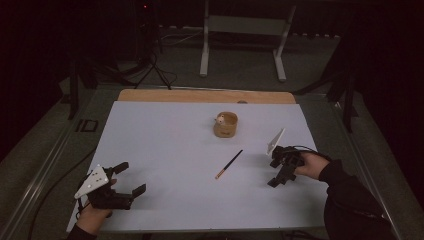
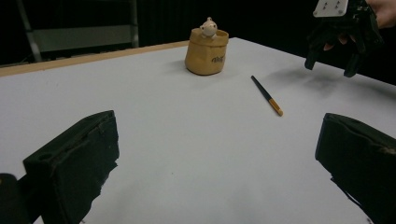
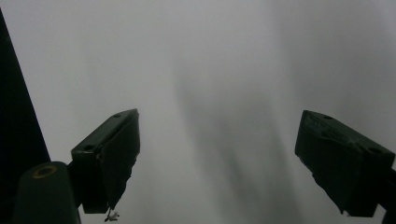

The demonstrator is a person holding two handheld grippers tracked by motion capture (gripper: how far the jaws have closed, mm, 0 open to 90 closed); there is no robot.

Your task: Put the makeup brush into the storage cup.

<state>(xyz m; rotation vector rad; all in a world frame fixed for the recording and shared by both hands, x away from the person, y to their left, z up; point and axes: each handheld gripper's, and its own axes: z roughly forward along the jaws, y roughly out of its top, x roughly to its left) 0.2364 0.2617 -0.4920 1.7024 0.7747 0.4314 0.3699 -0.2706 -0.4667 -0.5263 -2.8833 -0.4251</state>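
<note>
Your left gripper (image 1: 131,178) sits low at the near left corner of the white table (image 1: 165,150). Its jaws are spread wide and hold nothing. It points across the table toward the middle, so it looks ready but is waiting its turn.

Your right gripper (image 1: 274,173) is at the right side, tipped downward over the bare table. Its jaws are spread wide too, with nothing between them. In the right gripper view, you see just the pale table top past the two black jaws, so it is aimed at the table and not yet at anything to grab.

The thing to pick up seems to be the thin brush (image 1: 229,164). It lies flat near the middle of the table, slanted, with its orange end toward you. It is between your two grippers, closer to the right one, but not touching either.

Behind the brush stands a little tan pot (image 1: 225,125) with a small white figure (image 2: 208,27) peeking out of the top. The pot is upright and open, so it may be where the brush should go.
</note>
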